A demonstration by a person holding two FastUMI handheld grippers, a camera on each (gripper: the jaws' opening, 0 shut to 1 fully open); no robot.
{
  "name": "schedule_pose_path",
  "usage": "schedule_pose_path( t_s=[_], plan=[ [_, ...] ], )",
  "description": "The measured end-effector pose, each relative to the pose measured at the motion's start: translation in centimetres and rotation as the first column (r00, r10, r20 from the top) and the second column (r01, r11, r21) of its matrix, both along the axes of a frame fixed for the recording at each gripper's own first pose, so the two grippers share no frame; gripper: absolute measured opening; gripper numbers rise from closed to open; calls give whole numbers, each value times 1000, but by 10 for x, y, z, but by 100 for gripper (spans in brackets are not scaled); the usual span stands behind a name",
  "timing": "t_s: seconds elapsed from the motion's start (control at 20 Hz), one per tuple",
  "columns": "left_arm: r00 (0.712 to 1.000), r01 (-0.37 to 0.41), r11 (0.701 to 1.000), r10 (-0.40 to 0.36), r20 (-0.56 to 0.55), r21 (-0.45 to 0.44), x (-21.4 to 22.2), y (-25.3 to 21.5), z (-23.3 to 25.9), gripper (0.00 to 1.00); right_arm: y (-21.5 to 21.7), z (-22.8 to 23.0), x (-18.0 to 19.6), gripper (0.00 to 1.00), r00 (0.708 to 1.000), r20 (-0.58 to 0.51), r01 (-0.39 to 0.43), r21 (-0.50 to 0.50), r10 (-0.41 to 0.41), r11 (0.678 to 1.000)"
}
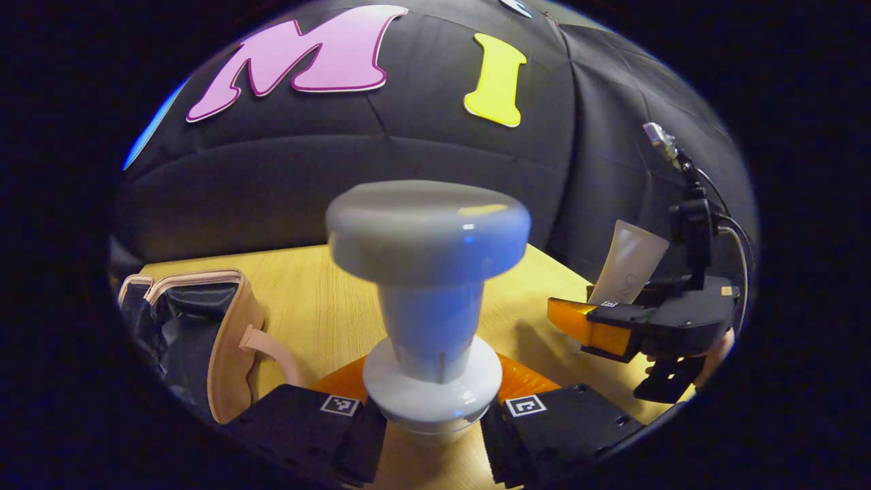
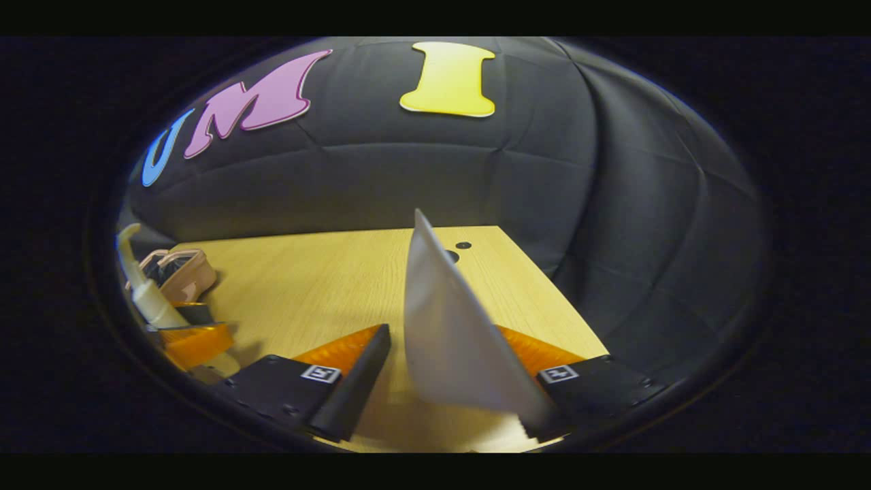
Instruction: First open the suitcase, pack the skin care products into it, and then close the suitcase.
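In the left gripper view the left gripper (image 1: 432, 408) has its fingers closed on the base of a pale pump bottle (image 1: 429, 299), which stands upright at the centre of the frame above the wooden surface (image 1: 326, 299). The suitcase (image 1: 197, 333), pink-trimmed and dark-lined, lies open at the lower left of that view. At the right edge of the same view the right gripper (image 1: 616, 320) carries a white tube (image 1: 629, 262). In the right gripper view, the tube (image 2: 456, 333) leans against one finger and a gap shows on the other side, so I cannot tell whether both fingers press it.

Both products seem lifted for carrying to the case. To do it well, I would keep the bottle upright, bring each item low over the lining before releasing, and place one at a time so the hands do not cross.
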State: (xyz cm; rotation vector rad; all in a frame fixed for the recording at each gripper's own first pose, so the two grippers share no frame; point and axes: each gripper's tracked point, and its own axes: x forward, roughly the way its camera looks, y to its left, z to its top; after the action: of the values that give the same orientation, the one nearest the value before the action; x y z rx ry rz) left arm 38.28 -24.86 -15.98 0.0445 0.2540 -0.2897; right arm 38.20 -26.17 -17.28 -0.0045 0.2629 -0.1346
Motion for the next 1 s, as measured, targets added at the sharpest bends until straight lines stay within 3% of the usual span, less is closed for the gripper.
schedule_pose_path(
  t_s=[0.15,0.25,0.45,0.65,0.85,1.0],
  plan=[
    [1000,-7,1000,7,-16,9,-24,11,10,63,0,-1,3,47,1000,6,-7,-38,8,999],
    [1000,-23,1000,23,-9,19,-42,25,21,63,6,-5,-8,36,999,-29,-27,-31,26,999],
    [999,-38,998,38,9,-42,-70,45,47,66,31,31,-50,32,996,-6,-90,-103,90,991],
    [996,-90,988,93,19,-122,-101,84,75,63,63,77,-94,31,990,42,-132,-128,138,983],
    [981,-186,971,192,28,-151,-139,155,98,63,113,122,-146,31,979,77,-178,-124,188,976],
    [965,-261,953,261,-21,-157,-159,217,98,63,151,144,-168,31,967,98,-213,-195,235,957]
  ],
)
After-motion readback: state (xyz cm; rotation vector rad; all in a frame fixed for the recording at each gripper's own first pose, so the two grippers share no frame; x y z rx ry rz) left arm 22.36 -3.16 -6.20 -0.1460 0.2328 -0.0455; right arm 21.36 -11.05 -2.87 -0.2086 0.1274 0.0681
